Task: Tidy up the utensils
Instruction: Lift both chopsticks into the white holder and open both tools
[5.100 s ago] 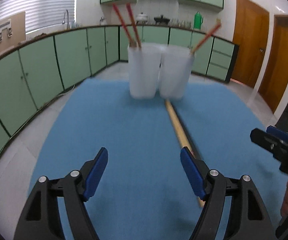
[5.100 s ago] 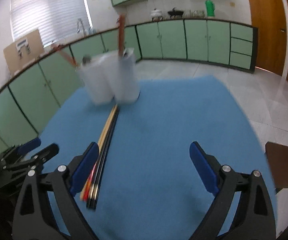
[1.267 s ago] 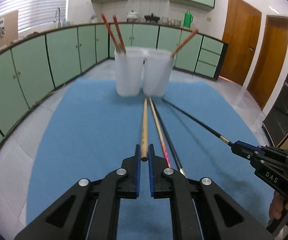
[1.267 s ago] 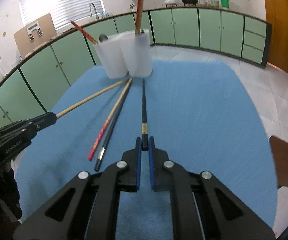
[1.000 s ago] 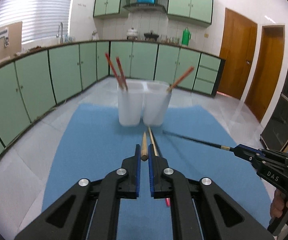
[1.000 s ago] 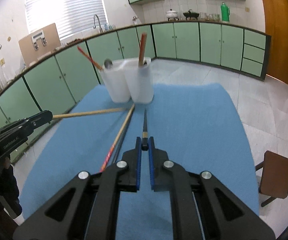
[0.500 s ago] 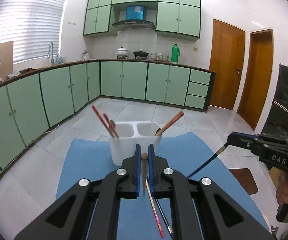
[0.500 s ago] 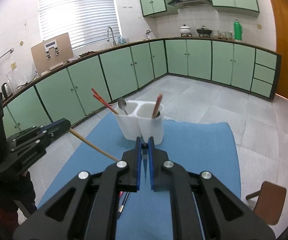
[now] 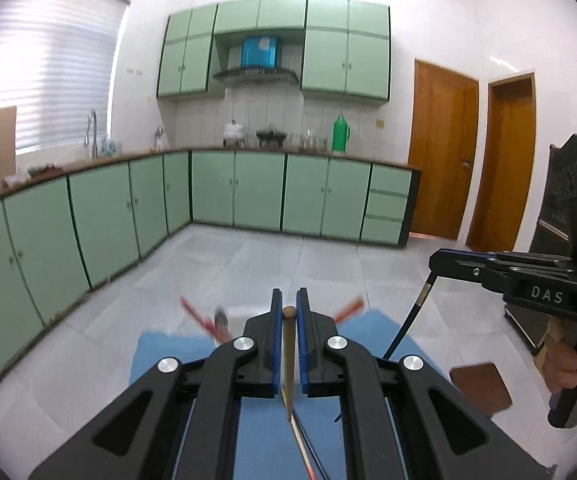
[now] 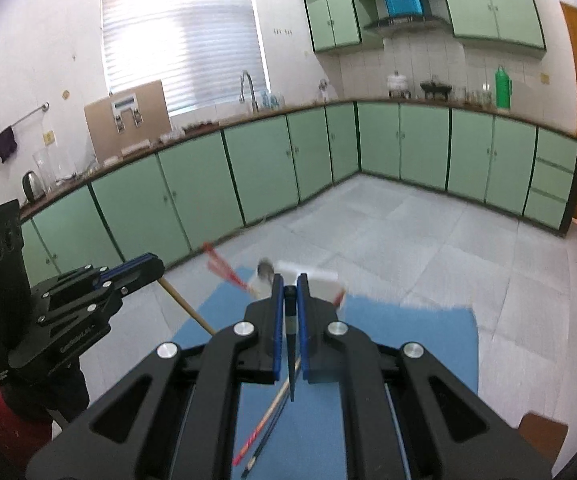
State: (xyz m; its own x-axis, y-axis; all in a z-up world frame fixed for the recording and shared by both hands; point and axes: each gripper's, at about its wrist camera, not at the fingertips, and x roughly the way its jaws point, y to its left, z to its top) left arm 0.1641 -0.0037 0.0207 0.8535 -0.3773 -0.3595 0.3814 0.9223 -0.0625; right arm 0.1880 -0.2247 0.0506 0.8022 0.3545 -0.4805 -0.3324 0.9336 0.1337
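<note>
My left gripper (image 9: 287, 312) is shut on a tan wooden chopstick (image 9: 287, 356) that hangs down, high above the blue mat (image 9: 160, 356). My right gripper (image 10: 289, 290) is shut on a black chopstick (image 10: 291, 360), also hanging down. The white two-cup utensil holder (image 10: 316, 278) stands at the mat's far end, partly hidden behind the fingers, with red chopsticks (image 10: 224, 268) and a spoon (image 10: 265, 270) in it. Two chopsticks, one red-tipped (image 10: 266, 420) and one black, lie on the mat below. The right gripper also shows in the left wrist view (image 9: 434, 258), the left one in the right wrist view (image 10: 156, 266).
Green kitchen cabinets (image 9: 248, 192) ring a grey tiled floor far below. A brown stool (image 9: 480, 388) stands right of the table. Wooden doors (image 9: 440, 156) are at the right.
Both grippers have risen much higher with their chopsticks, which now hang steeply down. The holder and mat look smaller and lower in both views.
</note>
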